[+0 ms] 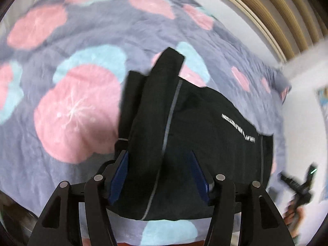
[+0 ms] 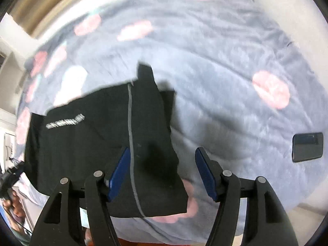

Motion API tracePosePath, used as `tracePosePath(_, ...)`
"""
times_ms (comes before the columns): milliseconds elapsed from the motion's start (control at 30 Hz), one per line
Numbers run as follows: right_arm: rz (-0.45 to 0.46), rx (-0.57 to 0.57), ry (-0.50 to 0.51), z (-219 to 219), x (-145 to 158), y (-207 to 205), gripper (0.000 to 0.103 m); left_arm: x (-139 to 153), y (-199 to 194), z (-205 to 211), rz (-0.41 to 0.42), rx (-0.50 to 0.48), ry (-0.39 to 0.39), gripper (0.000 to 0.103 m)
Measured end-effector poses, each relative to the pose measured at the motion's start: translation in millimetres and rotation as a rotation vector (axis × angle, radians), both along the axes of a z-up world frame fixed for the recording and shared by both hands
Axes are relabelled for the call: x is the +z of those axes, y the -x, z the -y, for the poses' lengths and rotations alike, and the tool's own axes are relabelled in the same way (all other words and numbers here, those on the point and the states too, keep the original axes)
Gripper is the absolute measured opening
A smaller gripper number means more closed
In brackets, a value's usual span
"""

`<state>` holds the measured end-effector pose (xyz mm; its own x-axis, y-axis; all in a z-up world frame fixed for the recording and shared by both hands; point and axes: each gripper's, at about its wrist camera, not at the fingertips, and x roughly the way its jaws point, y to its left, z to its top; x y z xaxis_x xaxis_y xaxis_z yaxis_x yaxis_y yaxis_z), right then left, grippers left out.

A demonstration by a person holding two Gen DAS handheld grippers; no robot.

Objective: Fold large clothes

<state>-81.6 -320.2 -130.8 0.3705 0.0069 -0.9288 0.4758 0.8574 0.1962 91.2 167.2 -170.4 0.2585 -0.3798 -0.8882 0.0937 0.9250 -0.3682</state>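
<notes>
A black garment point(image 1: 205, 143) with a grey stripe and white lettering lies folded on a grey-blue bedspread with pink and light-blue blotches point(image 1: 78, 110). A folded part sticks up at its far end point(image 1: 164, 71). My left gripper point(image 1: 160, 164) is open, its blue pads either side of the garment's near left part. In the right wrist view the garment point(image 2: 92, 143) lies left of centre. My right gripper point(image 2: 162, 164) is open over the garment's right edge, with the right pad point(image 2: 205, 174) above the bedspread point(image 2: 225, 82).
A dark phone point(image 2: 307, 146) lies on the bedspread at the right. The other gripper and hand show at the frame edges point(image 1: 299, 188) point(image 2: 8, 180). A wooden slatted headboard point(image 1: 276, 10) and white wall border the bed.
</notes>
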Motion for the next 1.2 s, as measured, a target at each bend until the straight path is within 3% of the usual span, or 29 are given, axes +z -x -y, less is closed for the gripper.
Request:
tracePosePath(200, 0.027, 0.110, -0.030, -45, 18, -11, 0.068, 31, 28, 21, 0.094, 0.019, -0.143, 0.061)
tracePosePath(367, -0.046, 0.228, -0.007, -93, -10, -20, 0.068, 52, 45, 23, 0.147, 0.024, -0.054, 0.064)
tracePosePath(467, -0.083, 0.253, -0.016, -106, -37, -25, 0.068, 26, 45, 43, 0.043, -0.053, 0.002, 0.065)
tracePosePath(533, -0.129, 0.272, 0.038, -117, -61, -32, 0.068, -2, 44, 59, -0.014, -0.099, 0.002, 0.065)
tracePosePath(600, -0.175, 0.266, 0.066, -120, -81, -36, 0.068, -37, 42, 77, -0.078, -0.123, -0.064, 0.064)
tracePosePath(700, -0.194, 0.253, 0.077, -119, -103, -38, 0.069, -65, 41, 94, -0.096, -0.159, -0.159, 0.067)
tracePosePath(867, -0.235, 0.288, 0.132, -131, -132, -46, 0.072, -93, 25, 93, -0.190, -0.121, -0.149, 0.071)
tracePosePath(1033, -0.247, 0.285, 0.139, -131, -119, -42, 0.072, -77, 28, 93, -0.161, -0.116, -0.162, 0.071)
tracePosePath(1200, -0.197, 0.285, 0.174, -134, -64, -30, 0.072, -16, 44, 97, -0.021, -0.178, -0.168, 0.071)
